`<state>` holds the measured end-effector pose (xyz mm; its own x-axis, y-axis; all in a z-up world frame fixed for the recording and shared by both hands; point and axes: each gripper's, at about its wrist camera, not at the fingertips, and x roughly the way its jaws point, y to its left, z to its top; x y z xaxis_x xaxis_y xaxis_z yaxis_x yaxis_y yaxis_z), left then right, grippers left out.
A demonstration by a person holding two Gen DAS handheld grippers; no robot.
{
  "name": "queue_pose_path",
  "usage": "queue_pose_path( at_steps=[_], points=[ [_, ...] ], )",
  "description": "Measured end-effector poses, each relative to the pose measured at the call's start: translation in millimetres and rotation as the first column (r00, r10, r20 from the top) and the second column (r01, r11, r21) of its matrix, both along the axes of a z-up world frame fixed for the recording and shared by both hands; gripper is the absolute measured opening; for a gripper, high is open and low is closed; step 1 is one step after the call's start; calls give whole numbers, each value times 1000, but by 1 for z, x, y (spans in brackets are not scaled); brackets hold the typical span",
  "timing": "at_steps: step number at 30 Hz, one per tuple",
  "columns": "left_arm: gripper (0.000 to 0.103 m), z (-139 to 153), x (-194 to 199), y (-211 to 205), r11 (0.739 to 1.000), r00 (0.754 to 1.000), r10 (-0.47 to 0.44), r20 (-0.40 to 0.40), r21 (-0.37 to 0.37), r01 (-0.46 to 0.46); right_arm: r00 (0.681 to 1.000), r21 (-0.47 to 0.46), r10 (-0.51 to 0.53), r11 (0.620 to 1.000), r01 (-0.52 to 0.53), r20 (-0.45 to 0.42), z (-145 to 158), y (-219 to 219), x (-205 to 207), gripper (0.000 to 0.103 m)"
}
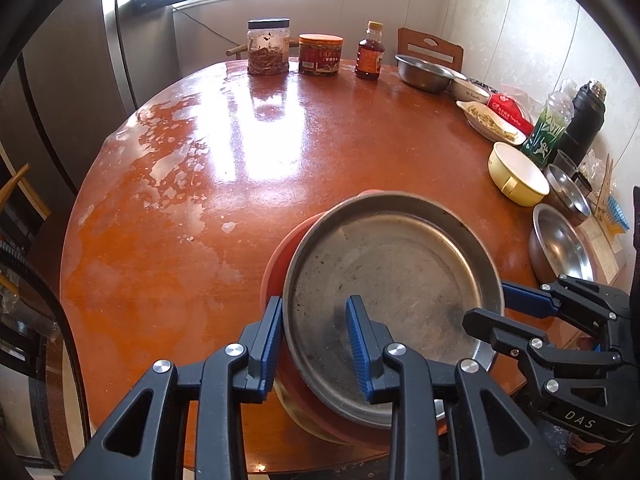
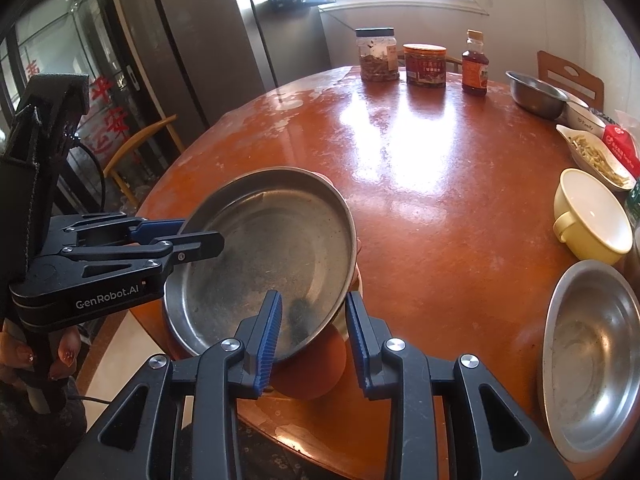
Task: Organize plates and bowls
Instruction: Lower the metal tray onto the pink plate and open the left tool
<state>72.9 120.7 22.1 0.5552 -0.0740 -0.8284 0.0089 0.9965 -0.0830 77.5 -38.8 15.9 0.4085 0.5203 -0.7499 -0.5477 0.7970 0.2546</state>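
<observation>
Left gripper jaws apart, straddling the near-left rim of the metal plate, one finger outside the rim and one over the plate's inside; pads not pressed on the rim, so not gripping. Right gripper likewise spread wide across the plate's near-right rim, left finger over the plate floor, right finger outside it; not clamped. Seen from the left wrist, the right gripper comes in from the right side of the plate. Metal plate sits directly in front of both grippers, tilted, resting on an orange plate that peeks out to its left and beneath it, near the front edge of the round tabletop. To the right of the right gripper: a steel bowl at the tabletop edge, and beyond it a cream bowl with a handle. Further ahead right: a white dish with food scraps, another steel basin. Far ahead across the tabletop: clear jar, orange-lidded tub, small sauce bottle.
</observation>
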Motion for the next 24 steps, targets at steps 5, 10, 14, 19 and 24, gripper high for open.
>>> queue_pose_path(
  at_steps=[5,10,14,19,24],
  points=[
    [38,5,-1,0,1000,1000,-2,24,-6,2,1000,4,1,1000,-1,-4,-1,0,1,37],
    [44,14,-4,0,1000,998,4,56,-5,-3,1000,14,-8,1000,8,-3,0,-1,1,38],
    [45,20,-5,1,1000,997,11,81,-18,-9,1000,25,-18,1000,18,-6,0,-4,2,38],
    [49,28,-7,-1,999,994,28,107,-30,-25,999,38,-34,999,34,8,4,-11,1,44],
    [52,36,-8,-9,999,991,34,127,-24,-31,998,48,-62,997,61,26,9,-21,1,46]
  ],
)
